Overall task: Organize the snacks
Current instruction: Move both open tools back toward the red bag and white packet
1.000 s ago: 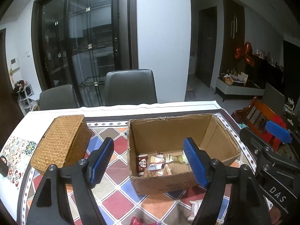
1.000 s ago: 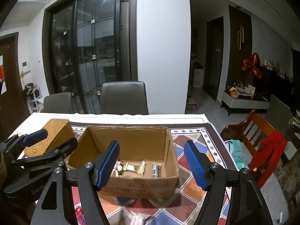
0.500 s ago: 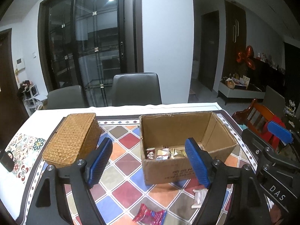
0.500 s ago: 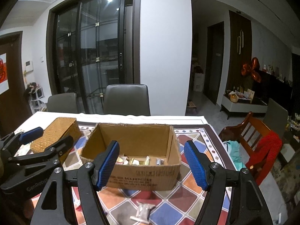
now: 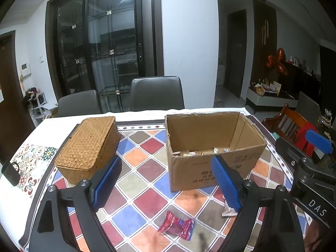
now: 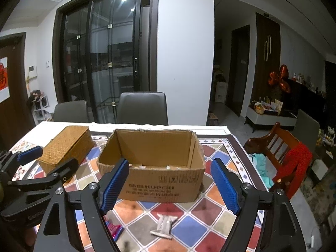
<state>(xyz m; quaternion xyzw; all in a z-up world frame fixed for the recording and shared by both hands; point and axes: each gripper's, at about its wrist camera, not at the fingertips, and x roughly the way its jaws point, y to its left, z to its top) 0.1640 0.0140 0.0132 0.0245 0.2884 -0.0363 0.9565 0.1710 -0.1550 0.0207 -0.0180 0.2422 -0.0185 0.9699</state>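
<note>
An open cardboard box (image 5: 212, 168) (image 6: 159, 187) stands on the tiled tablecloth with several small wrapped snacks lying on its floor. In front of it lie a red-pink snack packet (image 5: 177, 225) (image 6: 115, 230) and a pale silver packet (image 6: 164, 224) (image 5: 229, 210). My left gripper (image 5: 166, 180) hovers over the cloth before the box, its jaws opening with nothing between them. My right gripper (image 6: 168, 184) sits back from the box front above the silver packet, jaws opening as well and empty. Each gripper shows at the edge of the other's view.
A closed woven wicker basket (image 5: 88, 145) (image 6: 67, 145) stands left of the box. A dark mug (image 5: 10, 173) sits near the table's left edge. Grey chairs (image 5: 156, 93) stand behind the table, and a wooden chair with red cloth (image 6: 287, 159) to the right.
Both grippers have drawn back from over the box toward the near side of the table and their jaws have widened. The loose packets in front of the box have come into view.
</note>
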